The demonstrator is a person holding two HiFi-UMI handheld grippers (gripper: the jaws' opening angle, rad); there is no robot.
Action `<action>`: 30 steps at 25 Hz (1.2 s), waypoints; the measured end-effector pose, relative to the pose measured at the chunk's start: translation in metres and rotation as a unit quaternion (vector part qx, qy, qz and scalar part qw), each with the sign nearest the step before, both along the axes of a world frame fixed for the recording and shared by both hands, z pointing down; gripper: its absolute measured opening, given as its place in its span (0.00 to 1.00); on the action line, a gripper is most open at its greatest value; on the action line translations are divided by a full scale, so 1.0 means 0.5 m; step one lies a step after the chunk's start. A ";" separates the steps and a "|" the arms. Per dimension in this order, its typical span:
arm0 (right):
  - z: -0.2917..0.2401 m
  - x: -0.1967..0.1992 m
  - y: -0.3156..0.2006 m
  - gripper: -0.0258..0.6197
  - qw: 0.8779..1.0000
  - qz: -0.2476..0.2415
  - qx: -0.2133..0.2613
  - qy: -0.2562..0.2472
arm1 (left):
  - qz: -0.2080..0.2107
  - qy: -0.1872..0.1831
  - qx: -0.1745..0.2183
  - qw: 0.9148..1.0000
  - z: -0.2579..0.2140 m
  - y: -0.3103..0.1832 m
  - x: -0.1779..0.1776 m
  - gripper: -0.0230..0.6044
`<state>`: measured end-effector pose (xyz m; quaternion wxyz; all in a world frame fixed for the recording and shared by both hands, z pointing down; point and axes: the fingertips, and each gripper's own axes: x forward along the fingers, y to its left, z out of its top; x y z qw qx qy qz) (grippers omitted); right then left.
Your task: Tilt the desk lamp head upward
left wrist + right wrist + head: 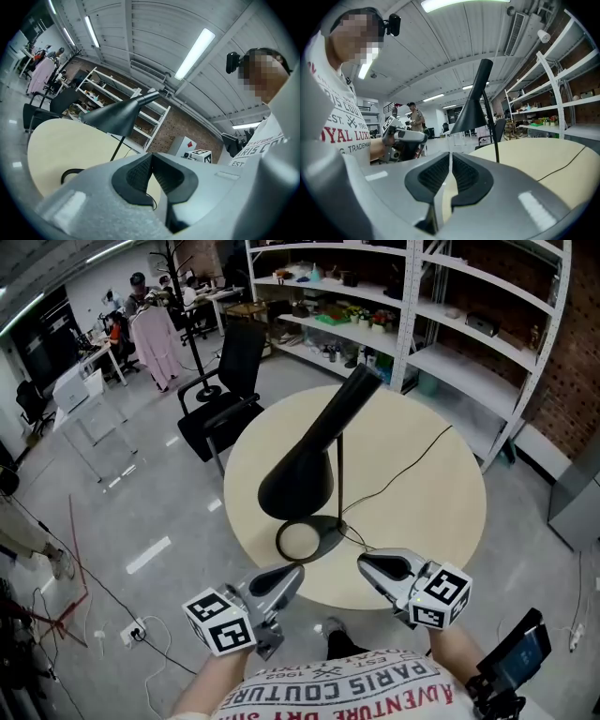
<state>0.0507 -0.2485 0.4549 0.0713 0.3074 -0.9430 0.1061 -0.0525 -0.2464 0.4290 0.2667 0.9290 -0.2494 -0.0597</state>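
Lamp (314, 451) stands mid table (441, 512), its shade (298, 479) drooping near-left. Left gripper (294, 574) is closed and empty; right gripper (367, 564) is barely open and empty. Both are at the near edge. Best to pin the base (323, 542) and lift the shade slowly.

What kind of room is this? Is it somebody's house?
Probably a workshop or lab office, not a house: tall metal storage shelves, a black office chair, and desks at the back.
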 end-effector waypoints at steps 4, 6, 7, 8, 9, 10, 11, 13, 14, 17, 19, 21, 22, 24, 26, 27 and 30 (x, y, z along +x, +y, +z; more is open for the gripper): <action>0.001 0.003 -0.084 0.10 1.000 0.002 0.019 0.005 | -0.010 0.020 -0.021 1.000 0.014 -0.045 -0.013 0.04; 0.002 0.004 -0.127 0.13 0.999 0.005 0.030 0.016 | -0.021 0.023 -0.022 0.999 0.015 -0.063 -0.022 0.04; 0.006 0.004 -0.149 0.13 0.999 0.007 0.035 0.028 | -0.027 0.026 -0.021 0.999 0.014 -0.070 -0.028 0.04; 0.013 0.004 -0.170 0.13 0.998 0.010 0.039 0.040 | -0.032 0.031 -0.020 0.999 0.013 -0.076 -0.034 0.04; 0.021 0.003 -0.191 0.14 0.998 0.014 0.041 0.052 | -0.037 0.036 -0.019 0.998 0.011 -0.081 -0.040 0.04; 0.028 0.002 -0.209 0.15 0.997 0.018 0.043 0.061 | -0.040 0.043 -0.020 0.998 0.010 -0.085 -0.046 0.04; 0.033 0.001 -0.225 0.17 0.997 0.022 0.044 0.067 | -0.045 0.049 -0.021 0.998 0.009 -0.089 -0.053 0.04; 0.038 -0.002 -0.253 0.18 0.996 0.031 0.048 0.073 | -0.058 0.060 -0.024 0.996 0.008 -0.099 -0.068 0.04; 0.042 -0.003 -0.265 0.18 0.995 0.035 0.050 0.076 | -0.066 0.066 -0.027 0.995 0.010 -0.104 -0.076 0.04; 0.059 -0.003 -0.297 0.19 0.994 0.048 0.051 0.086 | -0.081 0.079 -0.040 0.993 0.021 -0.116 -0.092 0.04; 0.066 -0.004 -0.314 0.20 0.994 0.055 0.045 0.085 | -0.083 0.084 -0.049 0.992 0.026 -0.122 -0.097 0.04; 0.068 -0.008 -0.328 0.20 0.994 0.055 0.043 0.084 | -0.081 0.088 -0.055 0.991 0.030 -0.126 -0.097 0.04; 0.069 -0.011 -0.333 0.20 0.994 0.054 0.043 0.085 | -0.080 0.088 -0.056 0.991 0.033 -0.127 -0.096 0.04; 0.074 -0.017 -0.337 0.20 0.994 0.051 0.044 0.086 | -0.075 0.086 -0.057 0.992 0.041 -0.126 -0.091 0.04; 0.078 -0.022 -0.337 0.19 0.994 0.049 0.043 0.085 | -0.069 0.091 -0.058 0.992 0.045 -0.124 -0.087 0.04; 0.080 -0.023 -0.338 0.17 0.994 0.049 0.043 0.087 | -0.068 0.098 -0.060 0.991 0.045 -0.125 -0.086 0.04; 0.081 -0.022 -0.342 0.11 0.994 0.048 0.047 0.088 | -0.071 0.133 -0.075 0.986 0.044 -0.137 -0.089 0.12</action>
